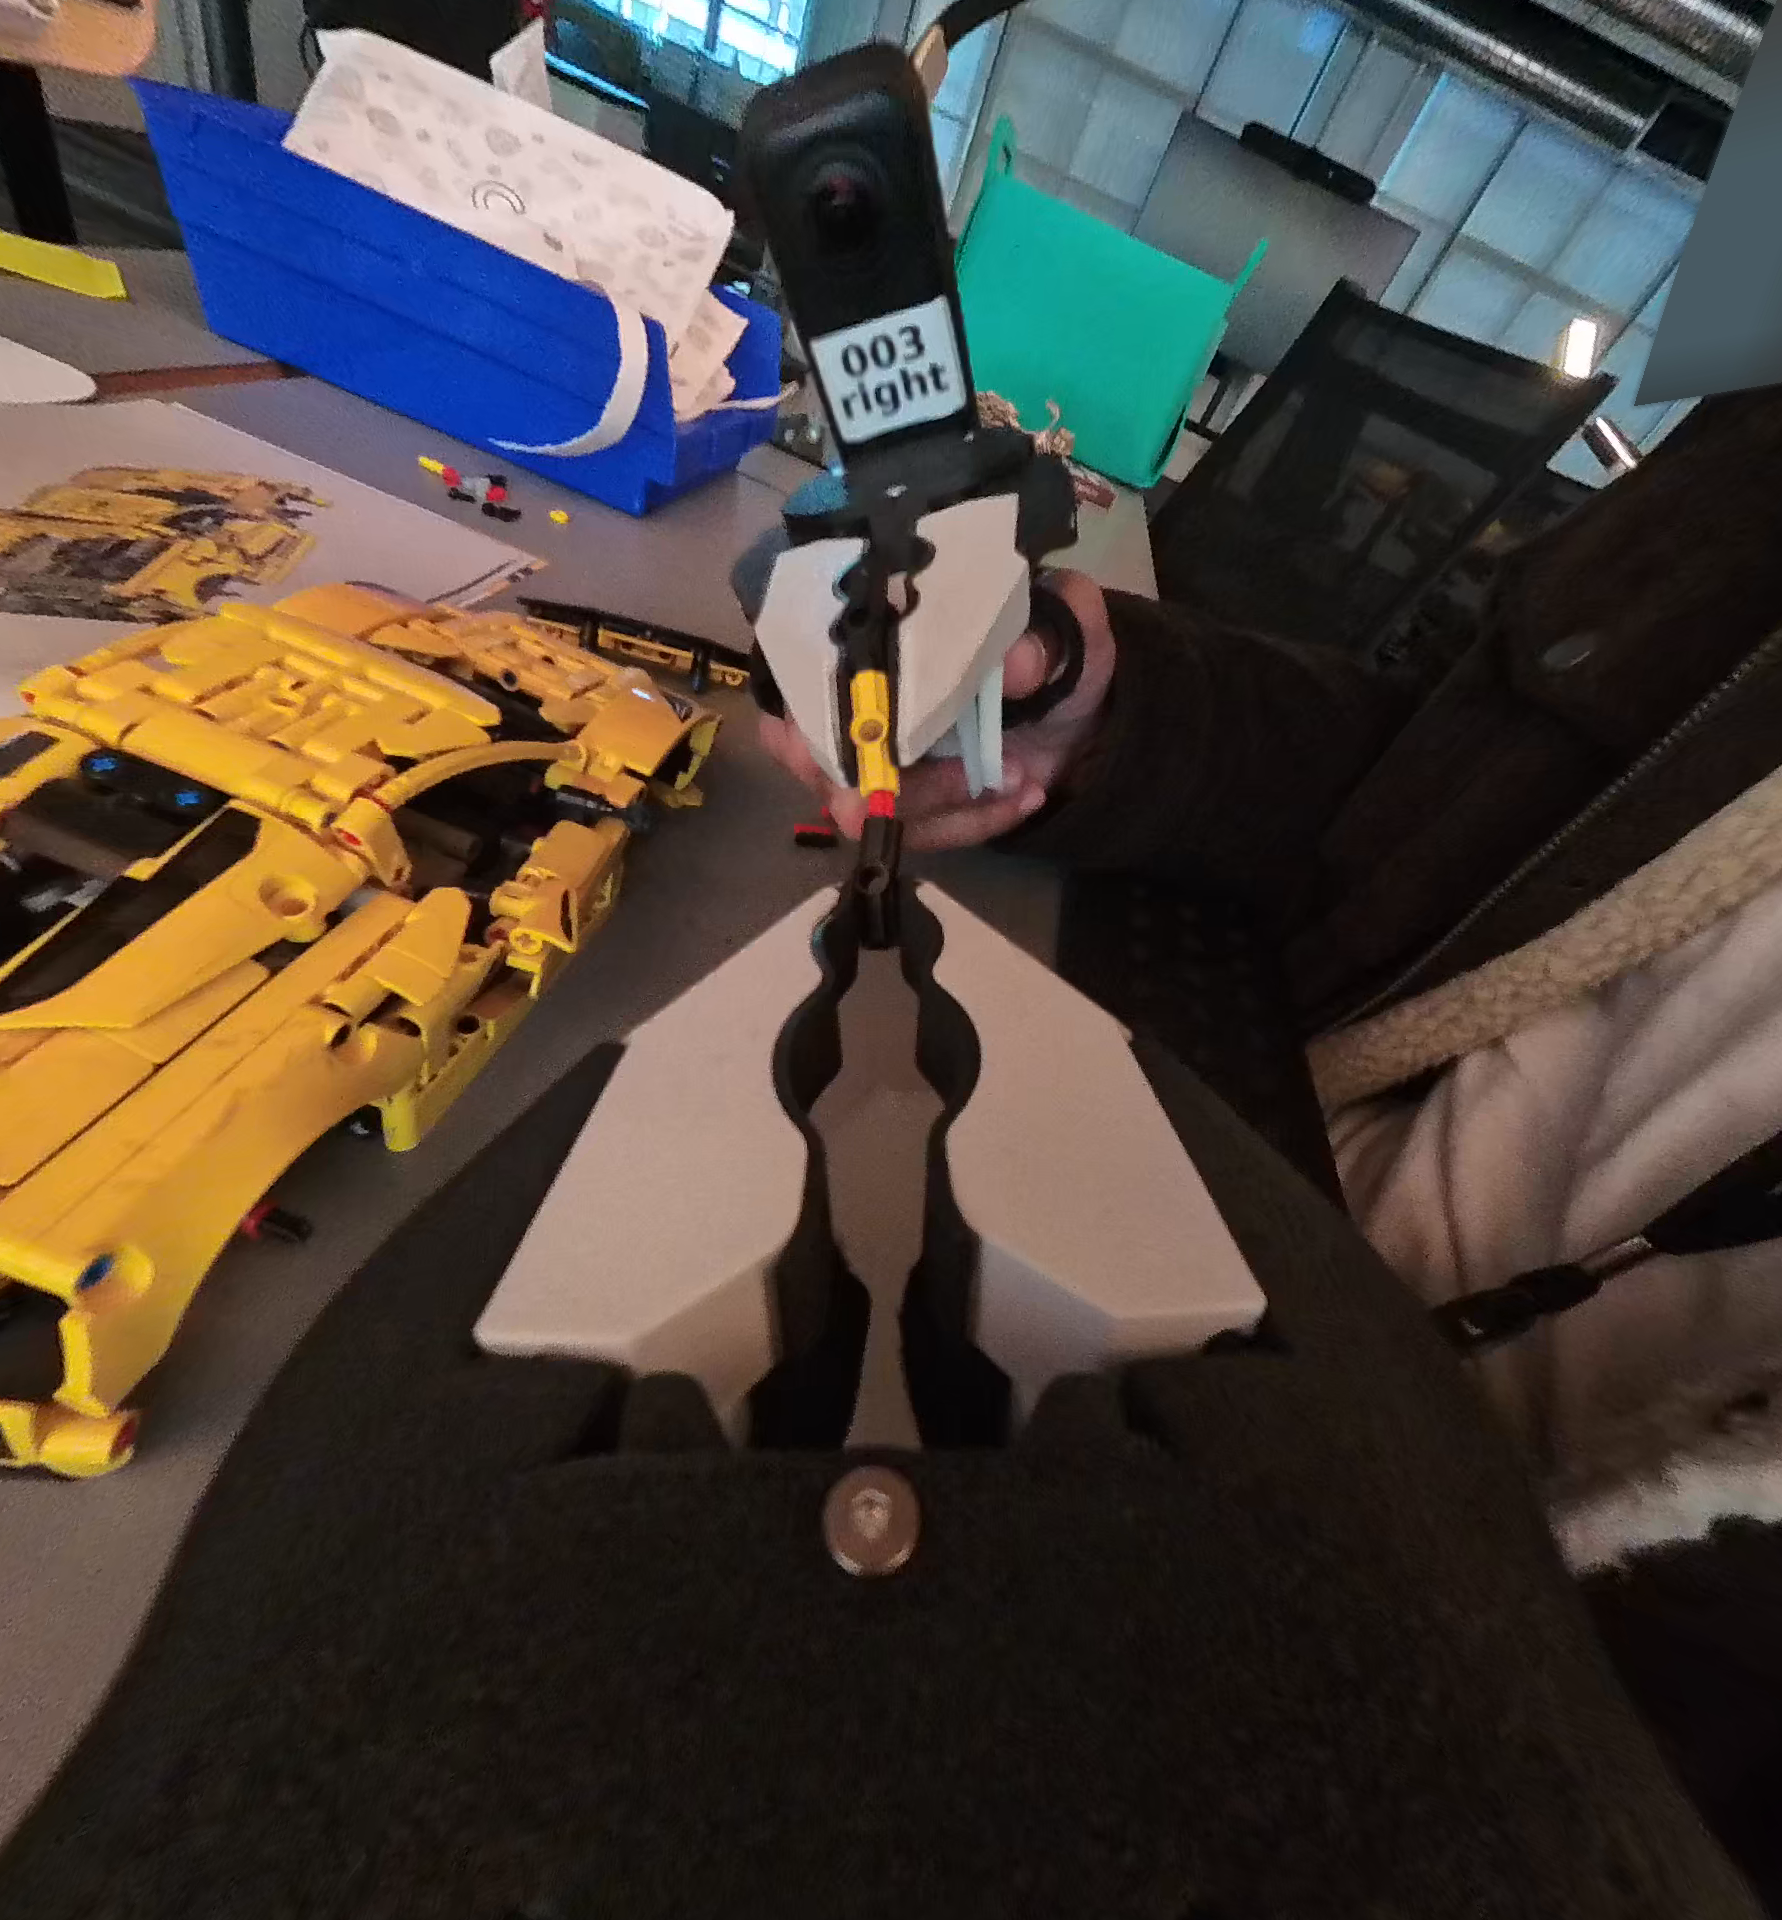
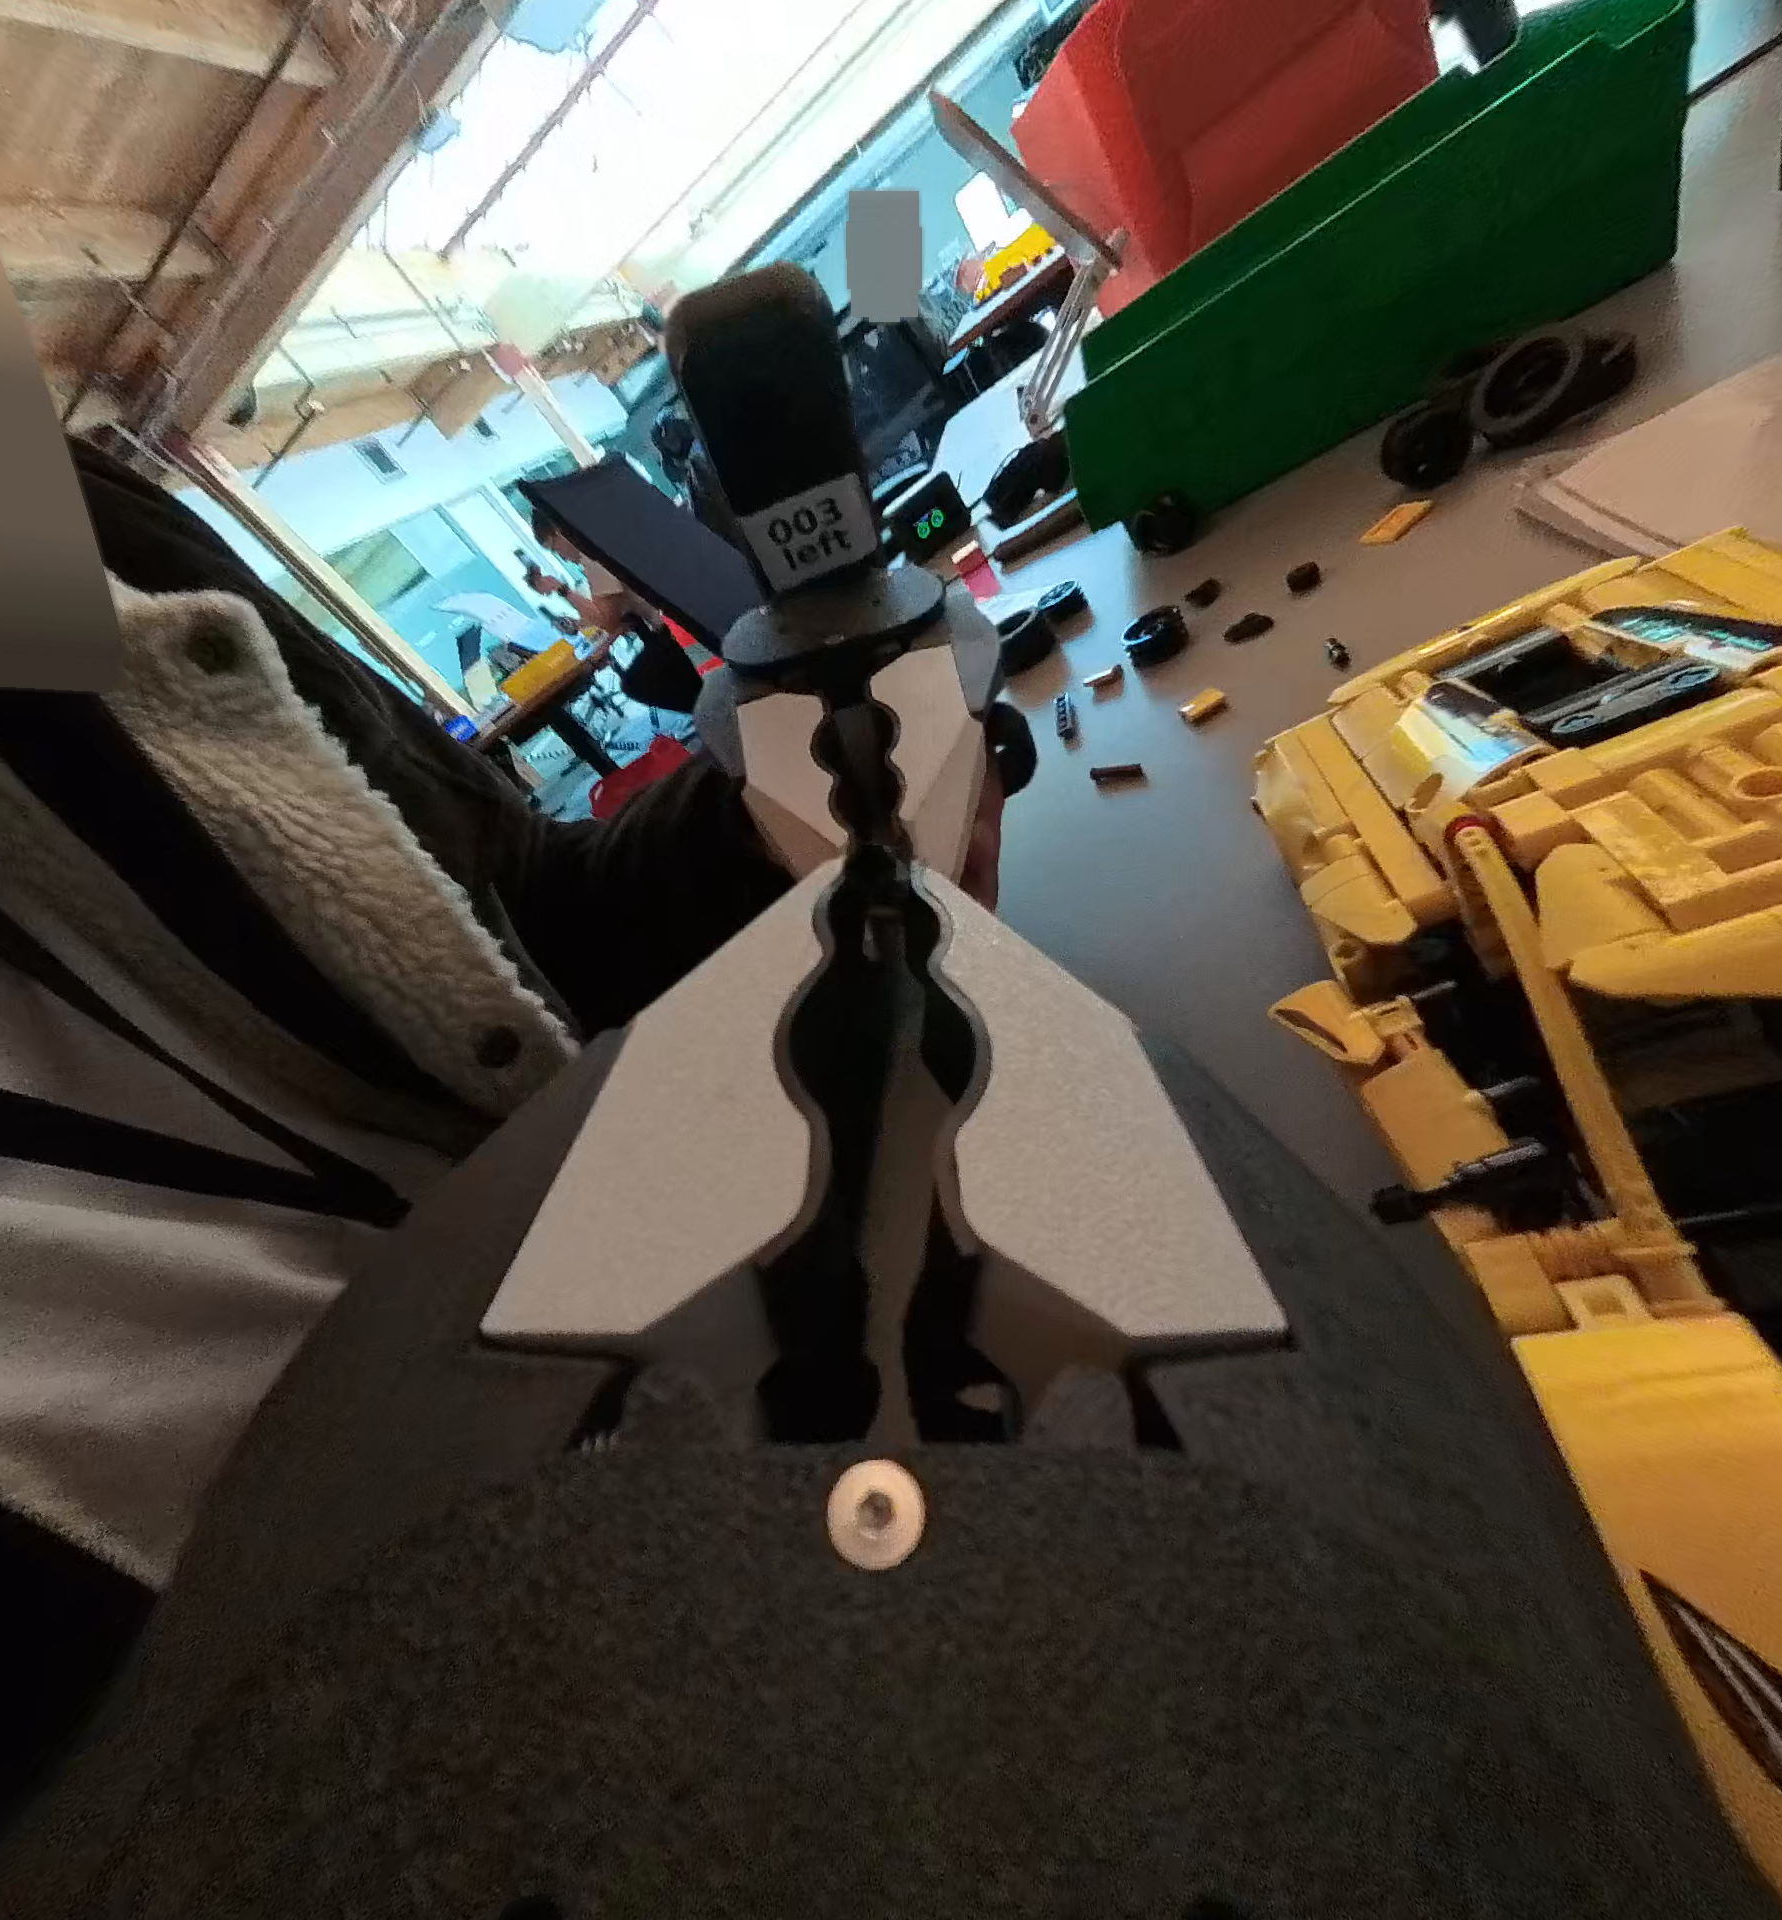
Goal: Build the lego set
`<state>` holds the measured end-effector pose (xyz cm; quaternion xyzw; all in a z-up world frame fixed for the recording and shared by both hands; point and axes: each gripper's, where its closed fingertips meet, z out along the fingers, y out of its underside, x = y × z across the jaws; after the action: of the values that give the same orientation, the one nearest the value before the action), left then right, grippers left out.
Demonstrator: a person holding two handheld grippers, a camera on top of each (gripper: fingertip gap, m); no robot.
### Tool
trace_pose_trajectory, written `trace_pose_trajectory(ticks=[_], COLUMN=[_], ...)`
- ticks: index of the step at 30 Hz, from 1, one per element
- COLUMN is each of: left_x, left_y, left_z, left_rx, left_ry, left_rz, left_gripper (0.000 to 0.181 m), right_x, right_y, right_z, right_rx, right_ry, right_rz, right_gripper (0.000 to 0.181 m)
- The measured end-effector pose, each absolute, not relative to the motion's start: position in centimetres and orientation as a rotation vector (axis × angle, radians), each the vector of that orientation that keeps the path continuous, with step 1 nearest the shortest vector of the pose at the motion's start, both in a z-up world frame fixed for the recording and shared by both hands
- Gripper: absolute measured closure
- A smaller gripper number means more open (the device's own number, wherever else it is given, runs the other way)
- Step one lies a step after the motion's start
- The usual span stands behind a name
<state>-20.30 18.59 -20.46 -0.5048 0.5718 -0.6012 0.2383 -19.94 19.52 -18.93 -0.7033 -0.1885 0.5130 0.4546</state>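
The left gripper [image 1: 874, 914] is clamped on the black end of a thin lego rod [image 1: 871, 774], a short assembly of black, red and yellow pieces. At twelve o'clock from it, the right gripper [image 1: 871, 665] faces it tip to tip, closed on the yellow end of the same rod, held by a hand [image 1: 970, 790]. In the right wrist view the two grippers meet the same way. The yellow lego car [image 1: 243, 883] lies on the grey table [image 1: 658, 997] at nine o'clock, with an instruction booklet [image 1: 139, 520] beyond it. A blue bin [image 1: 399, 312] stands at eleven o'clock, and loose small pieces [image 1: 476, 488] lie just beside it.
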Motion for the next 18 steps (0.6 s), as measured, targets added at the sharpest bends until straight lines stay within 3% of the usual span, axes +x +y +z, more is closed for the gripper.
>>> trace_pose_trajectory(ticks=[5, 18], left_x=[-20.15, -20.17], left_y=[18.9, 19.04], left_z=[-20.98, -20.21], left_rx=[-1.458, -1.472], left_ry=[1.543, 1.467], left_rz=[-1.69, -1.796], left_gripper=[0.176, 0.176], right_x=[-19.86, -20.32], right_y=[19.7, 20.01], right_z=[-19.55, -19.25], right_rx=[-1.758, -1.722], right_ry=[-0.546, -0.525], right_rz=[1.085, 1.116], right_gripper=[0.174, 0.174])
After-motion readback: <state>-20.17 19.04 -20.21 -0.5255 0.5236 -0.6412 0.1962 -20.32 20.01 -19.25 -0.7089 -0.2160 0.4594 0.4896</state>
